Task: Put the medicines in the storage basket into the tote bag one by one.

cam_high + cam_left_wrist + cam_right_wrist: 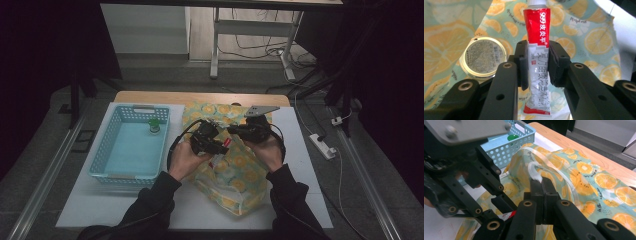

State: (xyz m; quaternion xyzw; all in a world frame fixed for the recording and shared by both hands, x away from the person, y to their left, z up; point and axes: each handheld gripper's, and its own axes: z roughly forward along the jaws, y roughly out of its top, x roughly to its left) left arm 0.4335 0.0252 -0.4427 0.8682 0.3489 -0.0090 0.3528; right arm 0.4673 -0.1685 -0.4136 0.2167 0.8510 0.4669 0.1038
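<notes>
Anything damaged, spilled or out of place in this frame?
Nothing stands out. The left gripper holds the red-and-white ointment tube intact, cap on; the right gripper pinches the orange-print bag's clear handle.

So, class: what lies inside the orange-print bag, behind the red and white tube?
Behind the tube, clamped in the left gripper, a round gold-rimmed tin rests on the bag's lining. Anything deeper is covered by fabric.

A blue basket point(131, 150) sits left of the wooden table edge point(200, 98), holding a green-capped bottle point(154, 125); a power strip point(322, 146) lies to its right.
</notes>
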